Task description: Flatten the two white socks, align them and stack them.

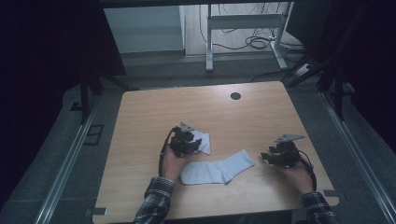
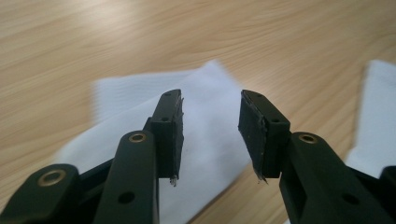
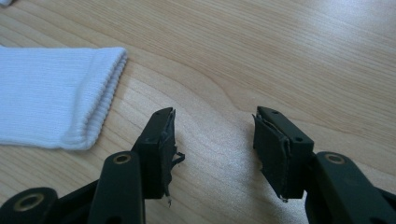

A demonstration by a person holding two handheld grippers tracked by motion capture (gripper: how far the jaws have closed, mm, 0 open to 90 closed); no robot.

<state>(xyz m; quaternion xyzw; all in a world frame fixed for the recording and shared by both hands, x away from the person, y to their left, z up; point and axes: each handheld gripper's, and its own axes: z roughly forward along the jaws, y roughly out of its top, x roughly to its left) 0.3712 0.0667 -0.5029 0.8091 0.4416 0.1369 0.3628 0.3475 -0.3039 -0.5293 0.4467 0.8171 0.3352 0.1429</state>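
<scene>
Currently two white socks lie on the wooden table (image 1: 140, 116), both toward its near edge and between the two hands. One sock (image 1: 219, 169) is spread flat close to the near edge, roughly midway between the left and right edges, with its ribbed cuff pointing toward the right edge and its toe toward the left. A second sock (image 1: 204, 141) lies just beyond it, toward the far edge, partly covered by the left gripper (image 1: 186, 142).

That left gripper hangs over the second sock. In the left gripper view the jaws stand apart, nothing is pinched between the pads, and the second sock (image 2: 205, 116) spreads across the wood under and beyond them; the edge of the other sock (image 2: 376, 112) shows at the right of that view. So this gripper is released.

Over by the right edge, the right gripper (image 1: 273, 157) sits low above bare wood, a little apart from the flat sock's cuff. In the right gripper view its jaws are also parted with only table grain between them, and the ribbed cuff (image 3: 100, 93) lies off to the left, not touched.
</scene>
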